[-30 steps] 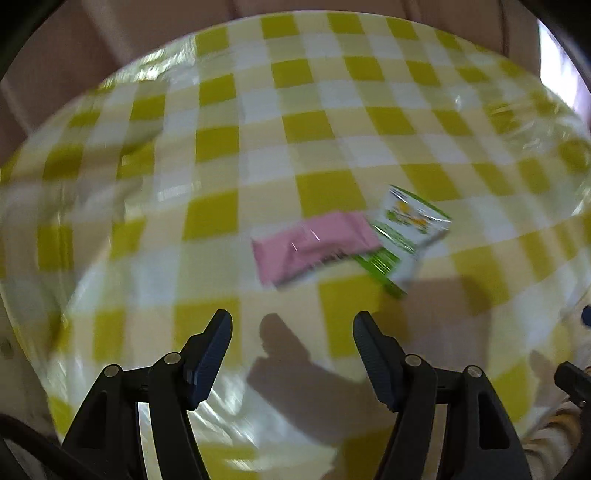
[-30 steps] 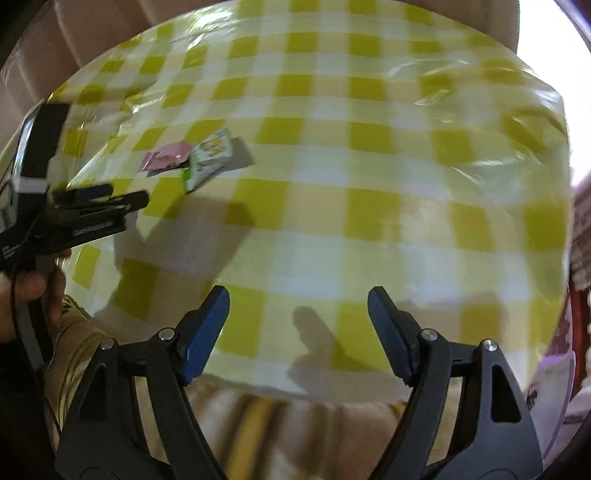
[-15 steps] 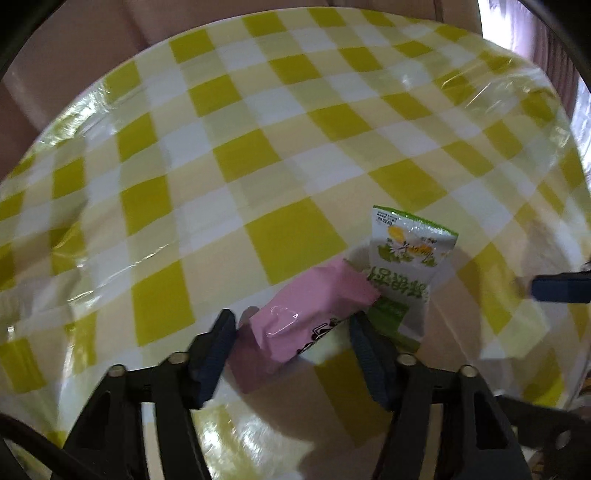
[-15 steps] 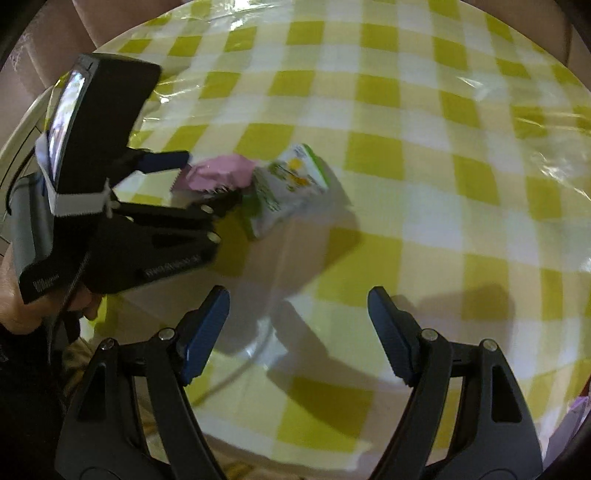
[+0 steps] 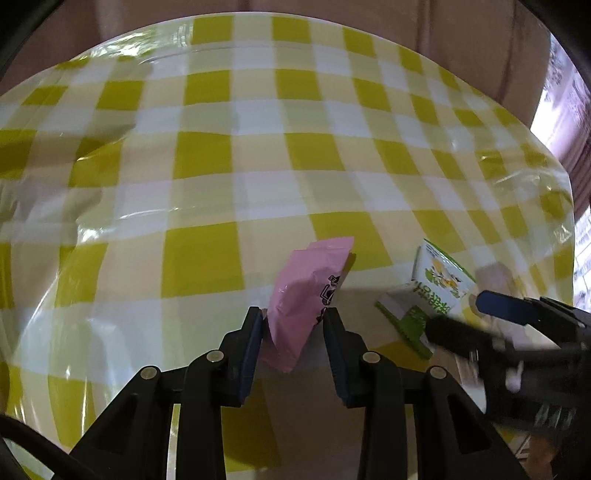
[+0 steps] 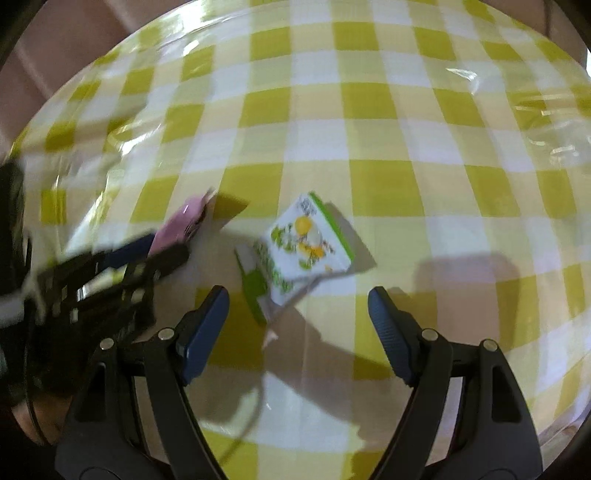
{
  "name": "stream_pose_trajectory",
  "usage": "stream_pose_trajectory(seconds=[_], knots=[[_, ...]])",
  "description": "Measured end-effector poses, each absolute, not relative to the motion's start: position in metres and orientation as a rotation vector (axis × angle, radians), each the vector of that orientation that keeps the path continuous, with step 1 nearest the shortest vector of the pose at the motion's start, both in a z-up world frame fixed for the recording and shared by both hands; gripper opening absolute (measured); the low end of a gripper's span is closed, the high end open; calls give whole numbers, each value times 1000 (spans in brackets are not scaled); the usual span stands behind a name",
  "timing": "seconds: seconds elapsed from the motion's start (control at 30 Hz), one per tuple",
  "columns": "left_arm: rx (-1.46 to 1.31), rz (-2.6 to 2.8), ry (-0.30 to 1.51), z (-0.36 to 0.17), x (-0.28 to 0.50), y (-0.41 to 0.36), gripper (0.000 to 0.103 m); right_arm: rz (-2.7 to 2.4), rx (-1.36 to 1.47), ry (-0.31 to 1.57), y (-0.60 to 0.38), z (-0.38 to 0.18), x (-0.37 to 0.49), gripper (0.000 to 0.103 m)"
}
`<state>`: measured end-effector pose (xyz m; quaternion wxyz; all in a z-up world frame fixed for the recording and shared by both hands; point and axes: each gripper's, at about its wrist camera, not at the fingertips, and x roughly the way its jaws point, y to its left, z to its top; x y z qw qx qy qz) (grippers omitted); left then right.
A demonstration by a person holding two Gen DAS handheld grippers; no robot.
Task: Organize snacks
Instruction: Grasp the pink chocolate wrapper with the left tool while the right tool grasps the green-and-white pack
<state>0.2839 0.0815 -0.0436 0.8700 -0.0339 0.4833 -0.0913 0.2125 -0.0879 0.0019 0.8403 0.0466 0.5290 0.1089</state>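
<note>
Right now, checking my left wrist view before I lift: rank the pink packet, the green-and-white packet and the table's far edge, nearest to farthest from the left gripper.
1. pink packet: between the closing pads of the left gripper.
2. green-and-white packet: to the right, on the cloth.
3. table's far edge: top of view.

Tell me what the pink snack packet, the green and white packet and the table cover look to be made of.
Pink snack packet: thin glossy plastic film, likely; it creases and shines. Green and white packet: printed film or foil, seemingly; crimped serrated end. Table cover: checked cloth probably under clear plastic; glare streaks and wrinkles.
</note>
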Motion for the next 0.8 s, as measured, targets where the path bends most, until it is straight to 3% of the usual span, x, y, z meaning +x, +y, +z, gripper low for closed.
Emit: stream_pose_trajectory(seconds=[0.23,0.43,0.57,0.8], knots=[[-91,-171,1004,-43,279,82,35,113,190,1135,-85,-3,241,81],[-85,-159,1009,-43,275,82,35,113,42,1132,-66,-13,241,82],[-98,-154,1017,-42,274,83,35,132,1,1110,-72,-9,235,69],[-129,-129,1046,-42,260,83,35,172,-50,1094,-86,-7,217,63]])
